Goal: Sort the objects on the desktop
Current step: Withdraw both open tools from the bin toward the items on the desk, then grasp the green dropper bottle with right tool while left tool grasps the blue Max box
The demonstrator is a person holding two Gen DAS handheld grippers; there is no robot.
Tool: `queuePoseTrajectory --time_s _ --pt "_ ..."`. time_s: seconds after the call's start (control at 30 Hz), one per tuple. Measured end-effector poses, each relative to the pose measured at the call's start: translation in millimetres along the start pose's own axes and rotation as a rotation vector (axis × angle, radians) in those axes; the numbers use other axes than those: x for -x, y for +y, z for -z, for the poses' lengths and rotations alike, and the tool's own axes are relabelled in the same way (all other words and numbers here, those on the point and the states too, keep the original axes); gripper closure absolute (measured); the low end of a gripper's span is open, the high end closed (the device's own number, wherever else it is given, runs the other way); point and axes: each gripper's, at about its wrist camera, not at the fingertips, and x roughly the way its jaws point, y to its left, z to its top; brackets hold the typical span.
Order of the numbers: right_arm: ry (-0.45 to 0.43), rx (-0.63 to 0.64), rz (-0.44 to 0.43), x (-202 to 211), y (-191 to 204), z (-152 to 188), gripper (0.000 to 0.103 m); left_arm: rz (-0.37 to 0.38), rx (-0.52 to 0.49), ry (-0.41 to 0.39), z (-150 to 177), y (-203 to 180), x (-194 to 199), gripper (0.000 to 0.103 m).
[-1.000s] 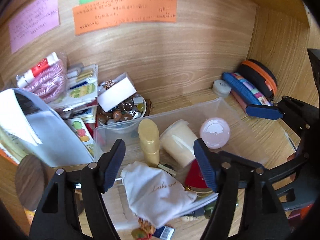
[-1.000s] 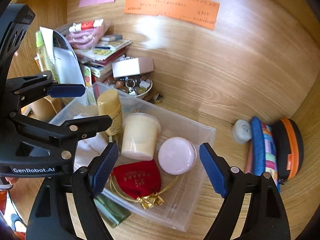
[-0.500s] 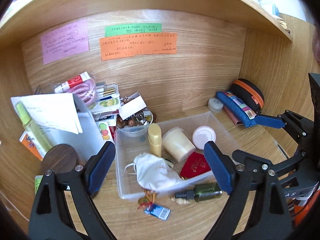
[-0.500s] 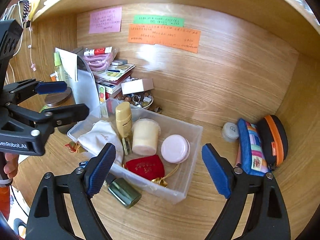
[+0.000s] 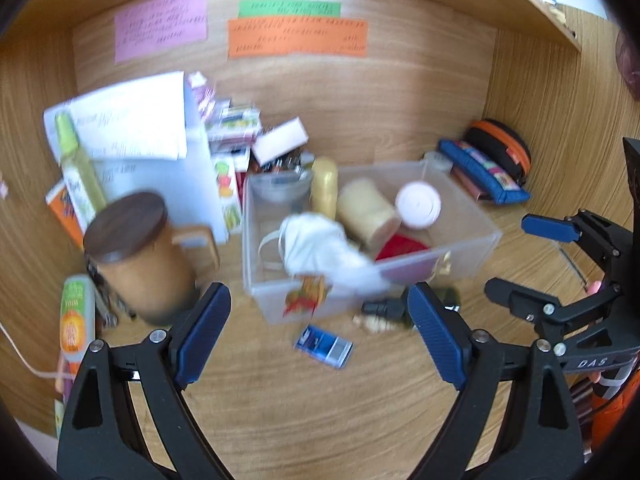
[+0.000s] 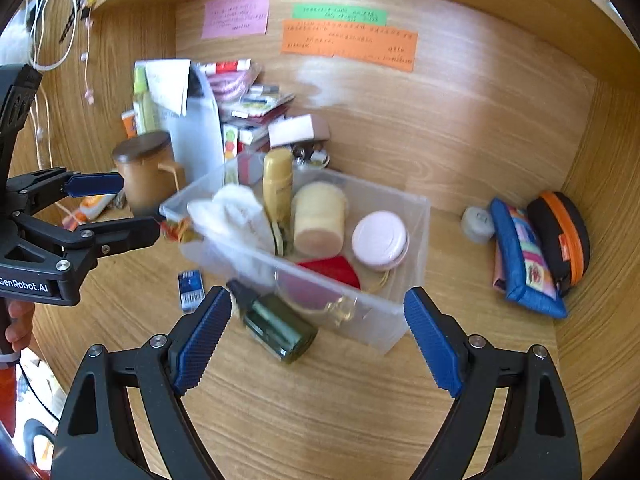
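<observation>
Tools both spread wide, nothing pinched. Left tool [image 5: 318, 334] hangs above bare wooden surface [image 5: 320, 408], short of the clear plastic bin [image 5: 468, 248]. Right tool [image 6: 318, 330] same story, over the surface in front of the bin's near corner; dark green bottle [image 6: 276, 326] lies on its side between its pads, not touched.

Left view is motion-blurred, so detail is soft.

Bin contents: white cloth pouch [image 6: 236, 216] draped over the near-left wall, gold bottle [image 6: 277, 184] upright-ish at the back, cream tub [image 6: 320, 220] tipped on its side, pink round case [image 6: 380, 240], red pouch [image 6: 334, 272] low against the front wall. Something orange-and-yellow hangs over the bin's left corner, too blurred to identify.

Outside the bin: small blue packet [image 5: 324, 346] flat on the surface in front, near the green bottle. Brown mug with dark lid [image 5: 136, 256] stands left of the bin, handle toward it. Behind the mug, a pile of papers, booklets and a tall green spray bottle [image 5: 76, 164]. Right side, well apart from the bin: blue patterned pouch [image 6: 520, 256] leaning on a black case with orange zip [image 6: 560, 236], small grey round container [image 6: 478, 220] just beside them.

Pink, green and orange notes on the back wall.
</observation>
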Motion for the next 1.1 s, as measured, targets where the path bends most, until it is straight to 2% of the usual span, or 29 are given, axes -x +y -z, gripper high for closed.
queuePoseTrajectory --time_s 0.27,0.43,0.67,1.03,1.1 --pt "0.076 -0.007 -0.018 -22 5 29 0.016 -0.009 0.009 0.11 36 8 -31 0.012" --pt "0.123 -0.005 -0.035 -40 8 40 0.016 0.02 0.009 0.174 47 11 -51 0.012" --pt "0.157 0.007 -0.065 -61 10 41 0.016 0.069 0.017 0.184 47 12 -60 0.012" --pt "0.179 0.029 -0.114 -76 17 32 0.017 0.048 -0.019 0.22 45 7 -78 0.012" --pt "0.177 0.037 -0.126 -77 18 30 0.018 0.041 -0.024 0.223 44 6 -80 0.015"
